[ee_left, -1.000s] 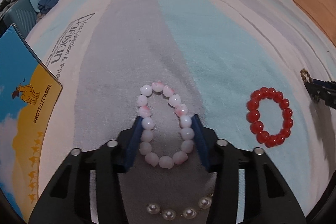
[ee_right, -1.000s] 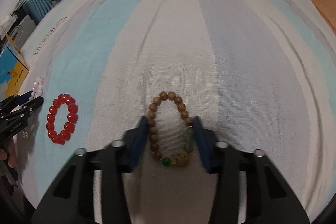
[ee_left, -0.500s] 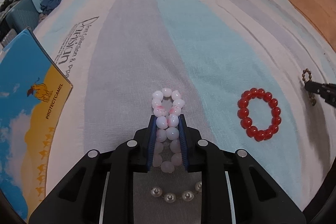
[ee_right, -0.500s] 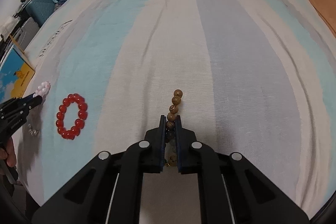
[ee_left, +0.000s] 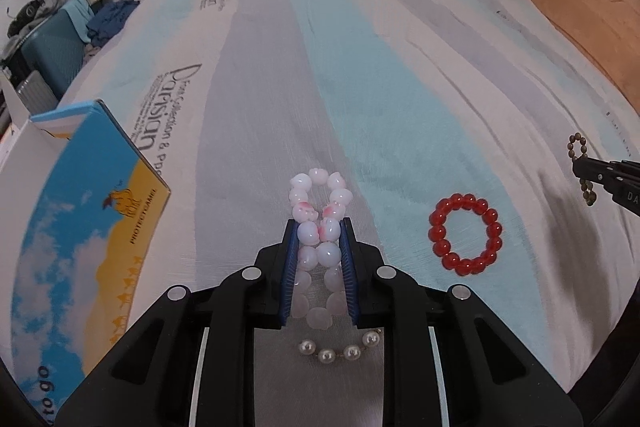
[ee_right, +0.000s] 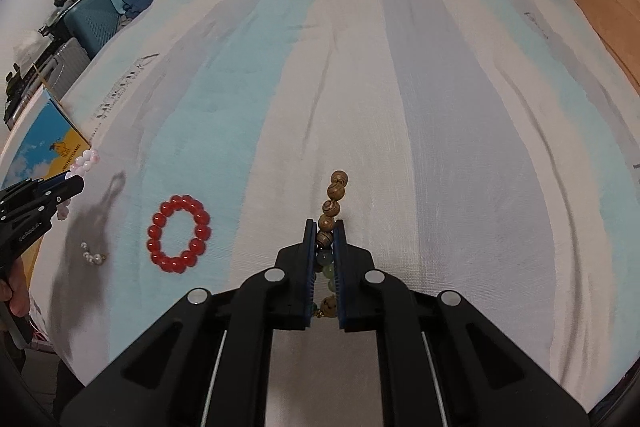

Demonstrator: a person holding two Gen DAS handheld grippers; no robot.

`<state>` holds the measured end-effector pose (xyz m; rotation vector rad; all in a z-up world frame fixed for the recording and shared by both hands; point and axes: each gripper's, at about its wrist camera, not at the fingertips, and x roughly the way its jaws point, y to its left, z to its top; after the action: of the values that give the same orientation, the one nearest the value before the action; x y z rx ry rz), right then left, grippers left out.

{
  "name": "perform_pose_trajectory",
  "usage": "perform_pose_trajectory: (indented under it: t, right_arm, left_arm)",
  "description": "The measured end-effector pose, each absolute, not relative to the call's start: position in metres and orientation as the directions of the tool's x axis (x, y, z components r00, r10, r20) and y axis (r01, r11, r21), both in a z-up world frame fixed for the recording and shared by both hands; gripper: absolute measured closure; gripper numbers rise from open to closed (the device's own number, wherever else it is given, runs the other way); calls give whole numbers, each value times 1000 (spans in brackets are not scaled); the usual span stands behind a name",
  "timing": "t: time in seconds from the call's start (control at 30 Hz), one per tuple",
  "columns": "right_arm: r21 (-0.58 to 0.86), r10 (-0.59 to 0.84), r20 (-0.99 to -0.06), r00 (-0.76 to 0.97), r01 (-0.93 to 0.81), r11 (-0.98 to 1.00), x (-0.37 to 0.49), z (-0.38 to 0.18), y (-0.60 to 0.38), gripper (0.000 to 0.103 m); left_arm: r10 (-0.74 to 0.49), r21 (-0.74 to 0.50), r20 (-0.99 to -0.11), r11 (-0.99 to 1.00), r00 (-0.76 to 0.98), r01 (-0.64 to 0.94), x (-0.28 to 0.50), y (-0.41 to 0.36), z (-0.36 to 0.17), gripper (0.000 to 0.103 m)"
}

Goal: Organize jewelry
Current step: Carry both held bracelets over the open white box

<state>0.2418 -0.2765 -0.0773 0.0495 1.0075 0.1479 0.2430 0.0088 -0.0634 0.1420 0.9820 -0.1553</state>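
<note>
Matt woven striped sheet (ee_right: 400,107); glossy red beads (ee_left: 466,234); smooth pink-white beads (ee_left: 318,211); grained wood beads (ee_right: 334,203); shiny pearls (ee_left: 340,349); glossy card box (ee_left: 80,227); matt black plastic grippers

The right tongs (ee_right: 324,223) are closed on a brown bead bracelet (ee_right: 332,207), pinched flat, with several beads projecting past the tips above the striped bed (ee_right: 440,107). To the left of the tongs, a red bead bracelet (ee_right: 179,233) lies flat on the bed. Further left, the left tongs (ee_right: 70,183) grip a pink bracelet (ee_right: 86,159). Below them lies a short string of pearls (ee_right: 92,255). A blue and yellow box (ee_right: 48,143) sits at the far left.
</note>
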Motion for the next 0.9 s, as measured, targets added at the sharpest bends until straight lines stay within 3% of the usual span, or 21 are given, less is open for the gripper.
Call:
perform_pose_trajectory:
  t: [0.9]
  right_arm:
    - [77,206,-782,589,-236,969,215,-10,-192,96]
  left_arm:
    - [-9,74,-794,991,608,112,204,64,1,83]
